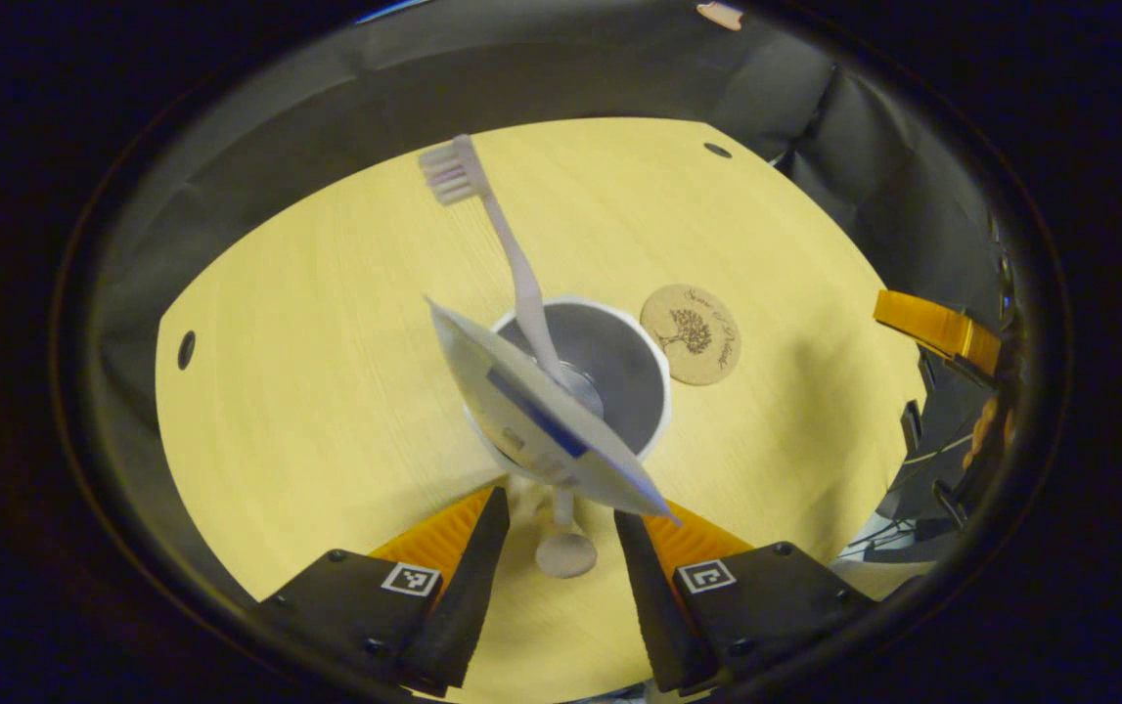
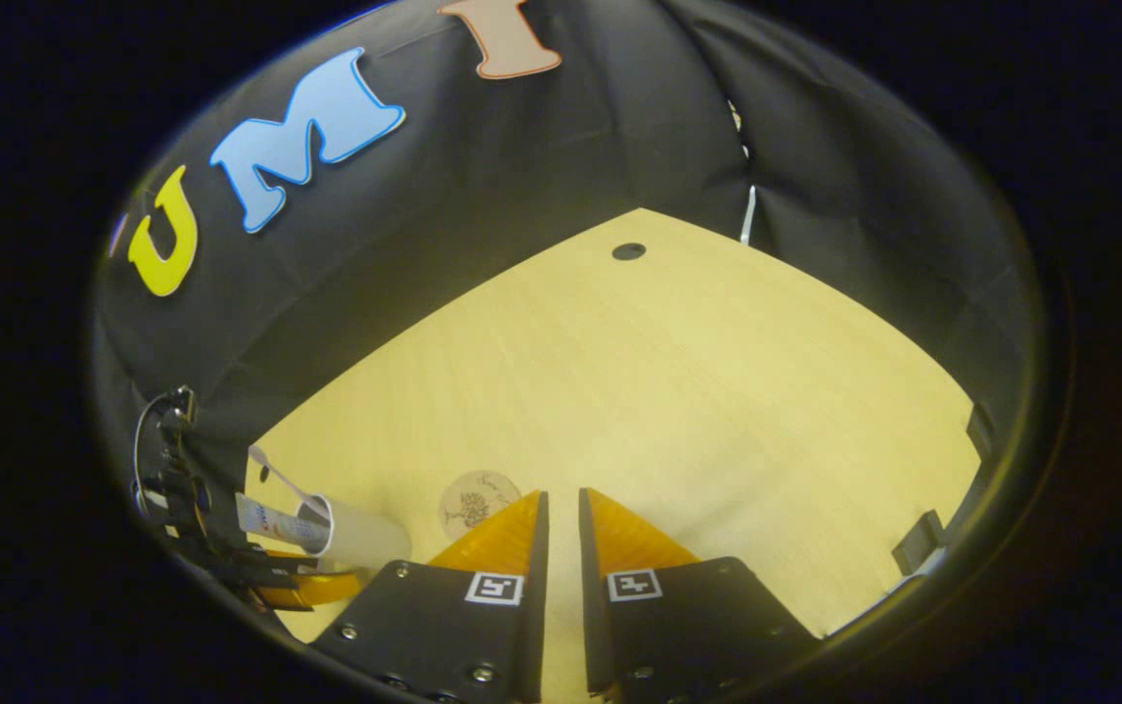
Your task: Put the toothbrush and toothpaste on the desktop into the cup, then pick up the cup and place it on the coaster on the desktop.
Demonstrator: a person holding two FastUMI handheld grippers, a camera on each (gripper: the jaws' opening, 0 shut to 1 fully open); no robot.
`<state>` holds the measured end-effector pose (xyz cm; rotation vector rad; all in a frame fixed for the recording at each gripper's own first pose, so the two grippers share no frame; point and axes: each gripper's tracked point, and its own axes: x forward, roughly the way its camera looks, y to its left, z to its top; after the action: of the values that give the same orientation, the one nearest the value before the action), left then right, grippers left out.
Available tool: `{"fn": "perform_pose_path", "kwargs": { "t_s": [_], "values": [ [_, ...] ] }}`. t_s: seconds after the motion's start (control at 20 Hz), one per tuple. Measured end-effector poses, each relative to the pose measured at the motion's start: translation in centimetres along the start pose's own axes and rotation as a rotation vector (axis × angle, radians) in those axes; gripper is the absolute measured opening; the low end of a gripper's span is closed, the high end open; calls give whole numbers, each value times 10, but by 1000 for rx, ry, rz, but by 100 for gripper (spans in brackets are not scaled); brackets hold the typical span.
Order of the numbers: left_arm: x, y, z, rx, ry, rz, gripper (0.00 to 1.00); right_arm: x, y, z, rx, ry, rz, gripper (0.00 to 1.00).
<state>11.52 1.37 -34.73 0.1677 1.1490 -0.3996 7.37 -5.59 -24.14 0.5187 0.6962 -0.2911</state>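
White cup (image 1: 619, 391), toothpaste (image 1: 541, 420) hiding near rim

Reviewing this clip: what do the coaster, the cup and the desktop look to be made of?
Coaster: likely cork, matte speckled tan with a dark printed tree. Cup: probably plastic or ceramic, smooth white rim, grey inside; can't tell which. Desktop: pale wood or wood-look laminate, fine straight grain, low sheen.

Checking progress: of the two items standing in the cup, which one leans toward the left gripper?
The toothpaste: its flat crimped end tilts over the cup rim toward the left gripper. The toothbrush leans away, bristles toward the far wall.
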Motion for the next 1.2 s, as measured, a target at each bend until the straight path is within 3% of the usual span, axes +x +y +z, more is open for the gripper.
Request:
{"fn": "perform_pose_path", "kwargs": {
  "t_s": [0.4, 0.5, 0.6, 0.7, 1.2],
  "values": [
    [6, 7, 10, 43, 73, 21, 75, 2, -13, -8, 44, 25, -21, 17],
    [10, 2, 9, 41, 79, 12, 68, 2, -15, -7, 51, 26, -28, 17],
    [13, 1, 6, 24, 89, 11, 43, 1, -17, -7, 59, 29, -33, 17],
    [14, 3, 8, 16, 81, 22, 38, 0, -18, -7, 64, 35, -36, 17],
    [13, -10, 17, 18, 56, 17, 35, 1, -35, -6, 75, 41, -46, 17]
  ]
}}
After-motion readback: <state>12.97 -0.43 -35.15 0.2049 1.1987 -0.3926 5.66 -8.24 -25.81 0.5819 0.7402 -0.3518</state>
